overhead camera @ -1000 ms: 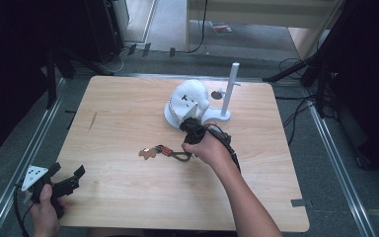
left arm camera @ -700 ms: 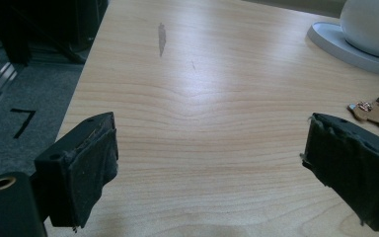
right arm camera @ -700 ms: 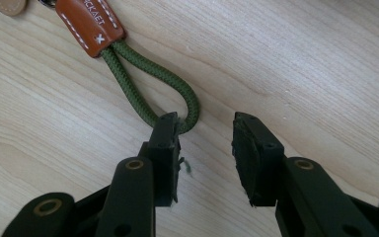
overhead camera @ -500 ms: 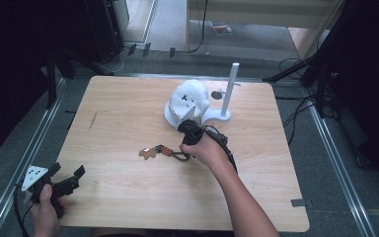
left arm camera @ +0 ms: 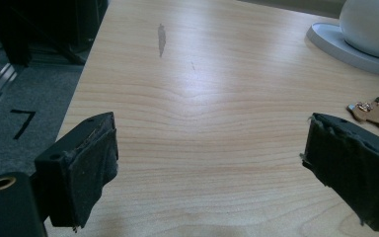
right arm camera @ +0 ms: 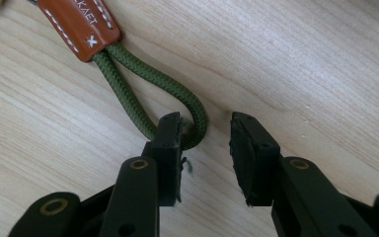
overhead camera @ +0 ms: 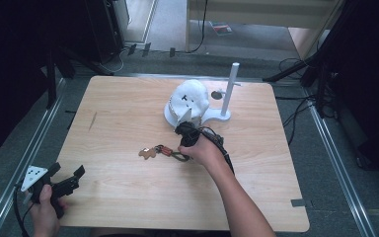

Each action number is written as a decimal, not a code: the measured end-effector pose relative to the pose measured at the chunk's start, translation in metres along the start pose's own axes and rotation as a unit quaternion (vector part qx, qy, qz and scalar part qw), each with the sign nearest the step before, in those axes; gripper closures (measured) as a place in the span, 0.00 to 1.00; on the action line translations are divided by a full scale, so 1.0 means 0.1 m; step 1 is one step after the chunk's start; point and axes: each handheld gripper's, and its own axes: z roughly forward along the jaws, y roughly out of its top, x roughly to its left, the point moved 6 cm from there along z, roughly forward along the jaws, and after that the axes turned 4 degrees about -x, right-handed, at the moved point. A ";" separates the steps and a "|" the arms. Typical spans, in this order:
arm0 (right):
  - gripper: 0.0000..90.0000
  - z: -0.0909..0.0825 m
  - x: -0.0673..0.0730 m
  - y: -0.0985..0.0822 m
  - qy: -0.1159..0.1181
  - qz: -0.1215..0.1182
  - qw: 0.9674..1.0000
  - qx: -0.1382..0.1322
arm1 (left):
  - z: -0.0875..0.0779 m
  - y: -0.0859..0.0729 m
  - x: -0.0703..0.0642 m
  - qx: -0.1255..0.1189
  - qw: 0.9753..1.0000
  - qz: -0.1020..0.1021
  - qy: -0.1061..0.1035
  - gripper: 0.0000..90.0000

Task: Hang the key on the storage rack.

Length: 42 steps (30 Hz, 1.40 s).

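A keychain lies mid-table, made of a brown leather tag (right arm camera: 79,24), a green cord loop (right arm camera: 143,74) and a small wooden charm (overhead camera: 148,153). My right gripper (right arm camera: 205,136) points down at the loop's end. The bend of the cord sits between its jaws, touching the left pad (right arm camera: 170,131), with a gap to the right pad. The jaws have just been closing and stand narrowly open. From above, the right gripper (overhead camera: 182,152) is under the person's hand at the cord (overhead camera: 177,157). My left gripper (overhead camera: 68,173) rests wide open and empty at the table's near-left corner, also seen as the left gripper (left arm camera: 207,168).
A white dome-shaped object (overhead camera: 190,101) on a flat base stands just behind the right hand, with a white upright post (overhead camera: 231,89) to its right. The wooden table (overhead camera: 118,113) has metal rails and cables around its edges. The dome's base (left arm camera: 345,47) lies far right of the left jaws.
The right hand has shifted only slightly at the keychain's cord. The left gripper has stayed in place.
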 end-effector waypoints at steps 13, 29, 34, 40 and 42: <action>0.75 0.00 0.05 0.06 -0.002 -0.008 1.000 -0.007 | 0.00 0.00 0.00 0.001 1.000 0.001 0.001 0.08; 0.89 0.06 0.11 -0.02 -0.014 -0.068 0.998 0.011 | 0.00 0.00 0.00 0.001 1.000 0.002 0.001 0.08; 0.91 0.06 0.09 -0.06 -0.020 -0.094 0.995 0.014 | 0.00 0.00 0.00 0.001 1.000 0.002 0.001 0.08; 0.97 0.05 0.09 -0.08 -0.033 -0.100 0.994 0.003 | 0.00 0.00 0.00 0.001 1.000 0.001 0.001 0.08; 0.97 0.04 0.05 -0.08 -0.040 -0.095 0.995 0.001 | 0.00 0.00 0.00 0.001 1.000 0.001 0.001 0.08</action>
